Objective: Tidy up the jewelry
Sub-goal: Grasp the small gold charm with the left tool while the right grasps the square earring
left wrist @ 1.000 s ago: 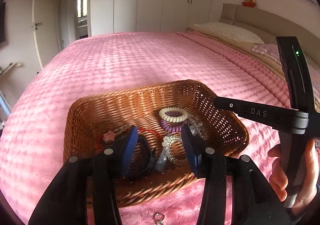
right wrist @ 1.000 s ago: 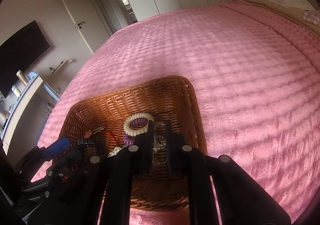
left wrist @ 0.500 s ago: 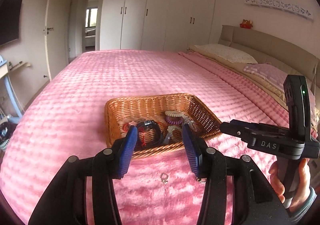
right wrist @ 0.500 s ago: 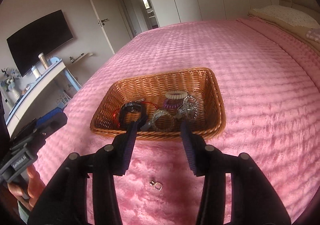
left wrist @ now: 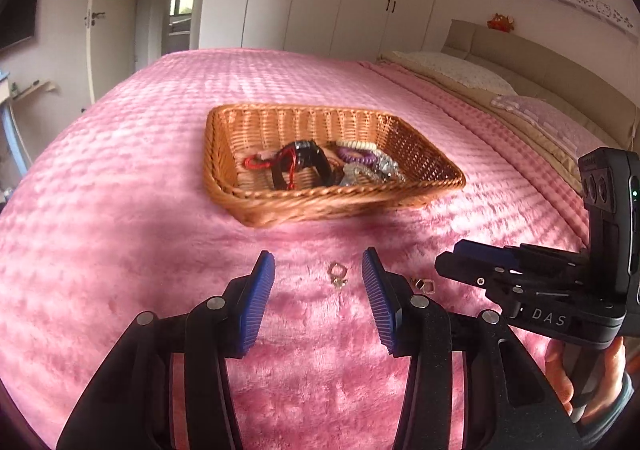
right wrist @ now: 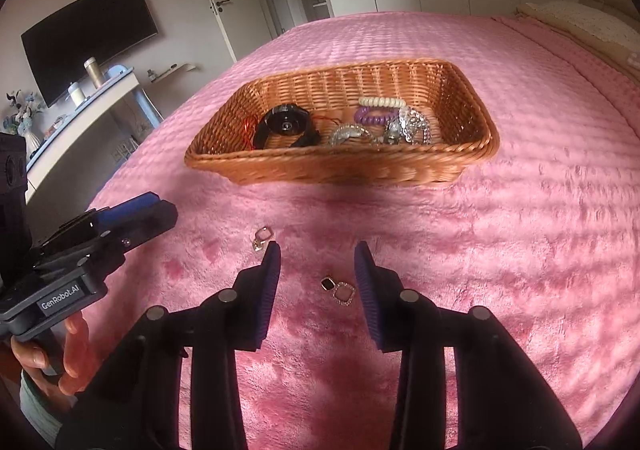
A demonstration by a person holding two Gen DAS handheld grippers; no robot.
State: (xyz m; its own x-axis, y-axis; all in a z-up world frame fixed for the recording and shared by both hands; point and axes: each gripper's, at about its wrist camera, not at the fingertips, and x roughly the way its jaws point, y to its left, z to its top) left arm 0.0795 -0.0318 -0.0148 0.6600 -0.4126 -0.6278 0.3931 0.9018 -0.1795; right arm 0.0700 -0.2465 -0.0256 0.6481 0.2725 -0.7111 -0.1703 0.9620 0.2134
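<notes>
A wicker basket (left wrist: 256, 206) (right wrist: 472, 154) on the pink bedspread holds a black watch (left wrist: 304, 160) (right wrist: 286, 124), a red cord, spiral hair ties (right wrist: 380, 108) and silver bracelets (right wrist: 412, 126). Two small earrings lie loose on the blanket in front of it. My left gripper (left wrist: 319, 270) is open and empty, with one earring (left wrist: 337, 274) between its fingertips. My right gripper (right wrist: 317, 261) is open and empty, with the other earring (right wrist: 338, 289) between its fingers. The first earring also shows in the right wrist view (right wrist: 262, 238).
The pink blanket (left wrist: 120, 230) covers the whole bed. Pillows (left wrist: 452, 70) and a headboard are at the far right. A white desk (right wrist: 80, 110) with bottles and a wall TV stand to the left of the bed. Wardrobes line the far wall.
Both grippers have pulled back out of the basket and down toward the near blanket. The right gripper opened, leaving a silver bracelet in the basket. The loose earrings are now between the fingers.
</notes>
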